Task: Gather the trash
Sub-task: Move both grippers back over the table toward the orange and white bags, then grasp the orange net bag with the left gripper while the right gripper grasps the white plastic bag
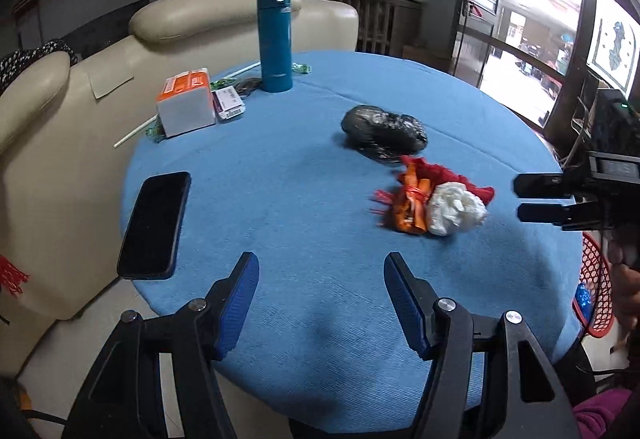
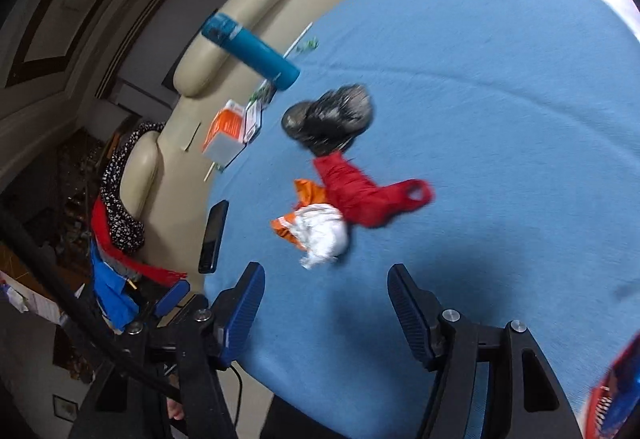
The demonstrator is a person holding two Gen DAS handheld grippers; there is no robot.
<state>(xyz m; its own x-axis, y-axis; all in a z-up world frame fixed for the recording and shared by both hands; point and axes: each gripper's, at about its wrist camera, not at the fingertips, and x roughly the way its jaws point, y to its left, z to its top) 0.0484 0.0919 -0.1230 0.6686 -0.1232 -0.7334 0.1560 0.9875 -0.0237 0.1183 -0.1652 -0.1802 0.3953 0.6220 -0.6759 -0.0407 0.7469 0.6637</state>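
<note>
A round table with a blue cloth [image 1: 304,167] holds trash: a crumpled black plastic bag [image 1: 384,133], a red plastic bag [image 1: 460,179], an orange wrapper [image 1: 412,207] and a white crumpled tissue [image 1: 456,209]. The same pile shows in the right wrist view: black bag [image 2: 330,119], red bag [image 2: 360,195], orange wrapper [image 2: 308,191], white tissue [image 2: 324,235]. My left gripper [image 1: 320,271] is open and empty over the table's near edge. My right gripper [image 2: 324,283] is open and empty, just short of the tissue; it shows from the side in the left wrist view [image 1: 532,199].
A black phone [image 1: 156,225] lies at the table's left edge. A teal flask [image 1: 274,37], an orange-and-white box [image 1: 186,103] and small packets stand at the back. A cream sofa [image 1: 60,111] is behind. A red mesh basket [image 1: 596,287] sits off the right edge.
</note>
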